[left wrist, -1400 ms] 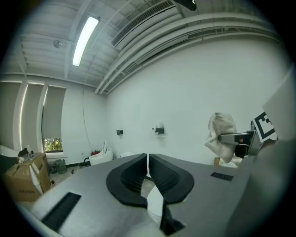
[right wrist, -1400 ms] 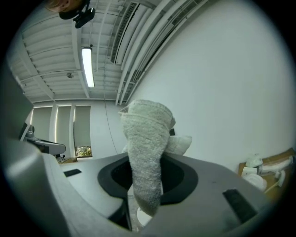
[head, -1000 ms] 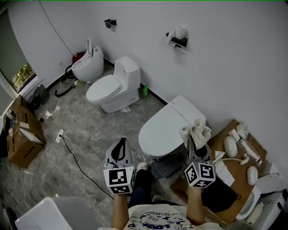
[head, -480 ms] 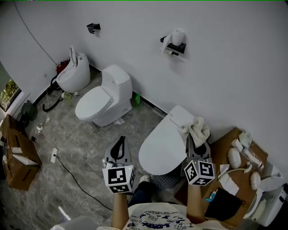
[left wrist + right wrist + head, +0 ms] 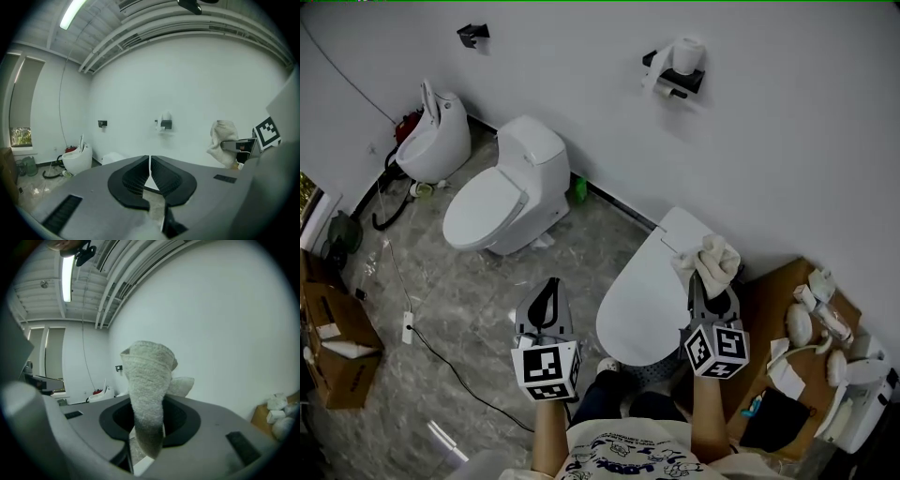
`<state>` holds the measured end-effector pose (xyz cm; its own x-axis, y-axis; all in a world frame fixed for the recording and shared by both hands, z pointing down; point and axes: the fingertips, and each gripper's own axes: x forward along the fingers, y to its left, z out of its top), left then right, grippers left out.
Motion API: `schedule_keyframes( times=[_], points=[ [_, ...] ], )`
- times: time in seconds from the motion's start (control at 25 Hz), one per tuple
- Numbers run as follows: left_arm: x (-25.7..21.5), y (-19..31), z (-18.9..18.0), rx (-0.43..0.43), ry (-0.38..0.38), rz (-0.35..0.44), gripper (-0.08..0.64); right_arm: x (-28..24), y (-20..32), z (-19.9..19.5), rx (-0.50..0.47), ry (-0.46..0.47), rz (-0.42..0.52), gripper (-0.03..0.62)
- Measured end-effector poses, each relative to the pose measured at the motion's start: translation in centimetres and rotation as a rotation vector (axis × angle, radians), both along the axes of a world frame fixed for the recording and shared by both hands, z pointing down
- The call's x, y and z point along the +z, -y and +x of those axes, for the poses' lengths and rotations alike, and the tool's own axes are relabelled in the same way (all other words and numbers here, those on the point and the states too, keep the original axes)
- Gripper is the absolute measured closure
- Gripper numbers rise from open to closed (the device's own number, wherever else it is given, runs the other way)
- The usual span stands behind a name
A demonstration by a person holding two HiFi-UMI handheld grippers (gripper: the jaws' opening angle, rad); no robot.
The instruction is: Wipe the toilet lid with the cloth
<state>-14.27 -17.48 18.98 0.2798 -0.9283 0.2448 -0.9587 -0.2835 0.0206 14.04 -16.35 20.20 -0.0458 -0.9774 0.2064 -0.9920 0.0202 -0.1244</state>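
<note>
White terry cloth (image 5: pixel 712 258) is gripped between the clamped jaws of the right gripper (image 5: pixel 710 289) and is held at the 2 o'clock edge of the closed toilet lid (image 5: pixel 642 295). The left gripper (image 5: pixel 548 292), jaws pressed together on nothing, is held at the lid's 9 o'clock.

The toilet lid (image 5: pixel 642 291) at centre frame lies bare, open from above and from the lower left. There the marble floor (image 5: pixel 487 281) is free but for a thin cable (image 5: pixel 459 366). The wall (image 5: pixel 769 169) closes off its upper right side. A wooden board (image 5: pixel 769 295) crowded with fittings blocks the lower right. A second toilet (image 5: pixel 497 192) stands well apart at upper left.
</note>
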Motion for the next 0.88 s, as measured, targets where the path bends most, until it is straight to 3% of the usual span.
schedule_keyframes(
  times=[0.4, 0.64, 0.88],
  points=[
    [7.5, 3.6, -1.5, -0.004, -0.017, -0.125, 0.545, 9.2, 3.8, -1.0, -0.001, 0.004, -0.177, 0.48],
    [11.4, 5.0, -1.7, -0.02, 0.0, -0.165, 0.545, 17.5, 5.9, -1.1, -0.036, 0.029, -0.314, 0.48],
    [16.4, 6.3, -1.1, -0.025, 0.019, -0.229, 0.545, 26.2, 8.1, -0.6, -0.08, -0.027, -0.437, 0.48]
  ],
)
